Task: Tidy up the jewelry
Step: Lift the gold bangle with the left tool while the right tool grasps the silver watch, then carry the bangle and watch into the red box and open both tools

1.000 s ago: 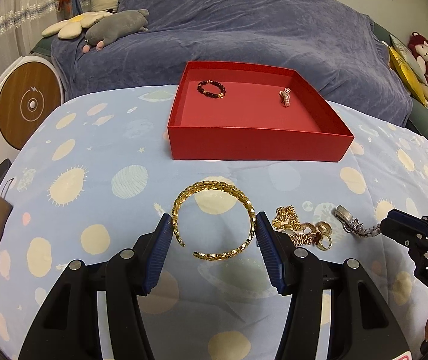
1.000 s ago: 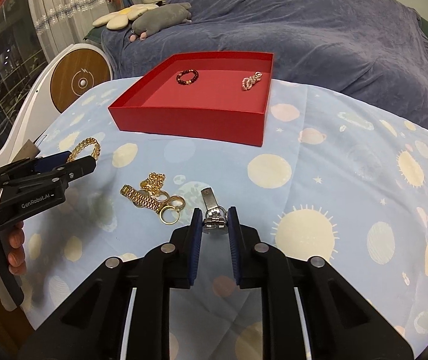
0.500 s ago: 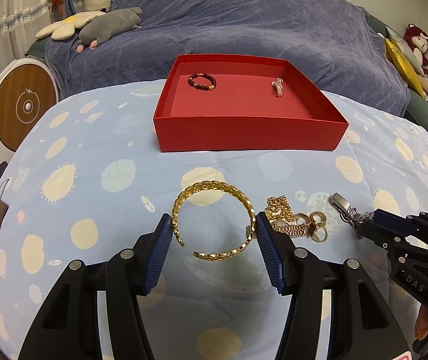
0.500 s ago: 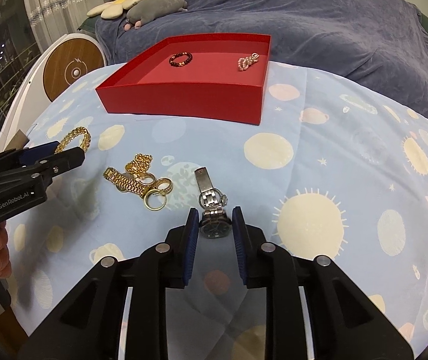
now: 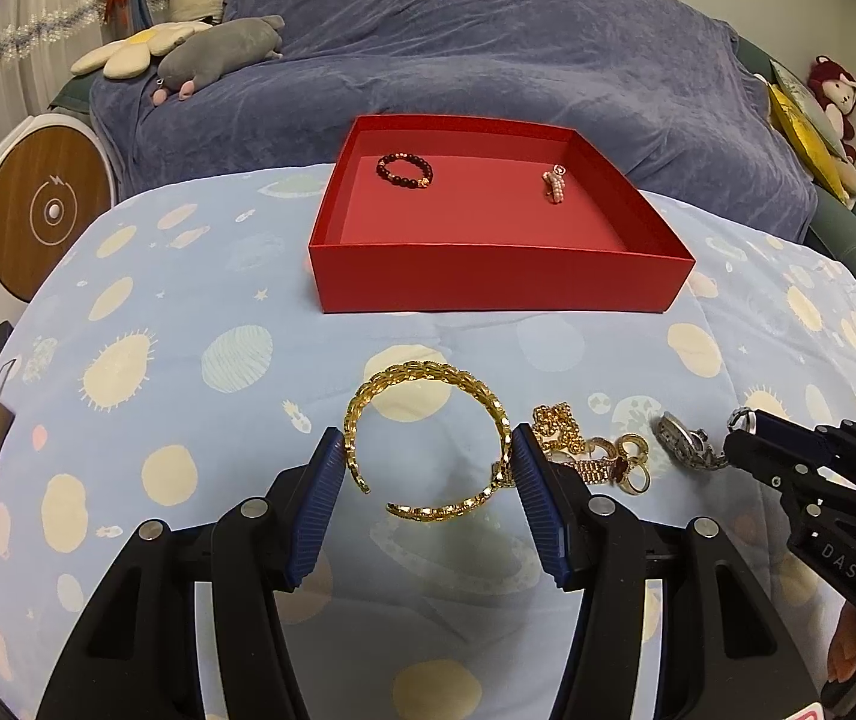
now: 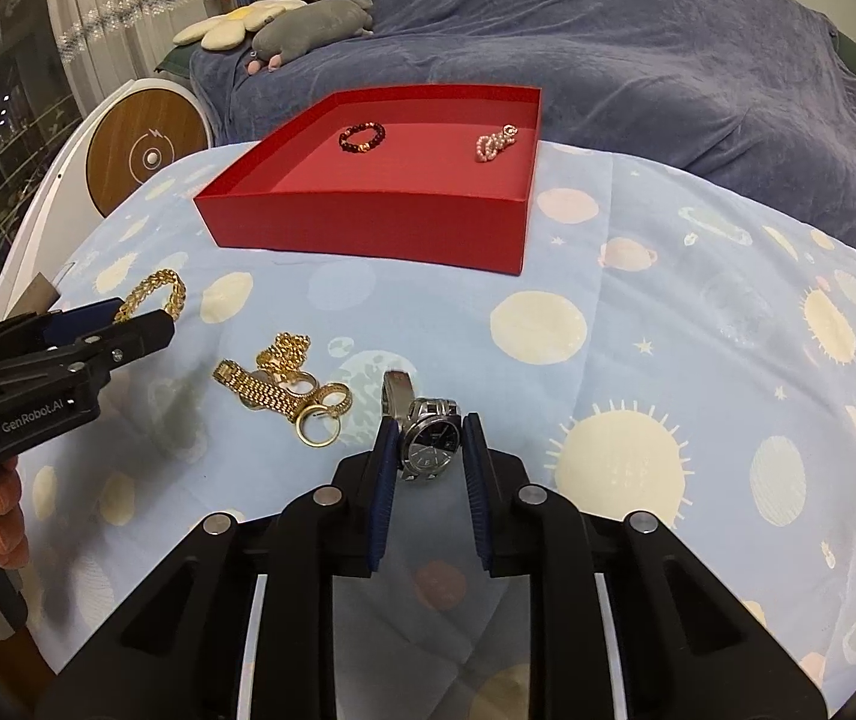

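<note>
My left gripper [image 5: 428,468] is shut on a gold open bangle [image 5: 428,402] and holds it above the blue patterned cloth. My right gripper [image 6: 426,450] is shut on a silver wristwatch [image 6: 428,432], its band hanging forward. The watch also shows in the left wrist view [image 5: 683,441]. A red open box [image 5: 500,282] stands ahead with a dark bead bracelet [image 5: 404,171] and a pink pearl piece [image 5: 553,186] inside. A pile of gold chains and rings [image 6: 287,384] lies on the cloth between the grippers.
A blue-covered sofa [image 5: 458,60] with plush toys [image 5: 212,51] is behind the table. A white round device with a wooden face [image 5: 47,216] stands at the left. The table's edge falls away at the left.
Both grippers have risen and pulled back a little. The watch now hangs lifted in the right gripper; a second ago it lay on the cloth. The bangle stays held.
</note>
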`<state>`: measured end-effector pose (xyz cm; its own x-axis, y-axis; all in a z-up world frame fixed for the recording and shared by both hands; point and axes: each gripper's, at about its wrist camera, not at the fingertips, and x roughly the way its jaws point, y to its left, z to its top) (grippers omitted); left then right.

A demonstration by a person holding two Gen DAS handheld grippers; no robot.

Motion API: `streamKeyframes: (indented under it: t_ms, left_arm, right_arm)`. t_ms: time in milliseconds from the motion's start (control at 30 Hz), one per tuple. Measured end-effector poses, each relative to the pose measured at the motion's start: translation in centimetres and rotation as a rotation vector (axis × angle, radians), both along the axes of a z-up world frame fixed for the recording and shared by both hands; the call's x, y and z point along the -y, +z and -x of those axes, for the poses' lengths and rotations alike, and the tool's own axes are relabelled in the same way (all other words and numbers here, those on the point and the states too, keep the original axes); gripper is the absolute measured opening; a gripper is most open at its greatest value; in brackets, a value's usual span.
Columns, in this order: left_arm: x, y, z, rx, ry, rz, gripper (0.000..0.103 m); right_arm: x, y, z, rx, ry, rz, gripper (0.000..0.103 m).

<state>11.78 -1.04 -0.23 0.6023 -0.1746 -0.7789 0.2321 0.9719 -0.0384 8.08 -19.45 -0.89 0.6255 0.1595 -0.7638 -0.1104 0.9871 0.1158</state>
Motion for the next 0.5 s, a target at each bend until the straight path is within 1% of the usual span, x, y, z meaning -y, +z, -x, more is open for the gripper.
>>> streamKeyframes:
  t_ms: [200, 267, 300, 333, 367, 500]
  left_arm:
    - [0.2, 0.9, 0.1, 0.027, -0.001, 0.005, 0.054]
    - [0.4, 1.3, 0.1, 0.033, -0.003, 0.01, 0.054]
    - [0.5, 1.4, 0.1, 0.036, -0.003, 0.011, 0.054]
    - [0.7, 1.6, 0.1, 0.041, -0.006, 0.013, 0.054]
    - [0.8, 1.8, 0.0, 0.046, -0.007, 0.013, 0.054]
    - [0.9, 2.5, 0.1, 0.067, -0.005, 0.015, 0.054]
  right_arm:
    - [0.0, 2.9, 0.4, 0.072, -0.001, -0.028, 0.021]
    - [-0.1, 3.8, 0.4, 0.09, -0.002, -0.032, 0.017]
    - [-0.1, 4.2, 0.5, 0.097, -0.001, -0.035, 0.01]
    - [-0.1, 4.6, 0.4, 0.101, 0.002, -0.045, 0.006]
    - [-0.2, 4.9, 0.3, 0.104, 0.005, -0.053, 0.006]
    - [-0.6, 5.2, 0.2, 0.121, 0.002, -0.025, 0.006]
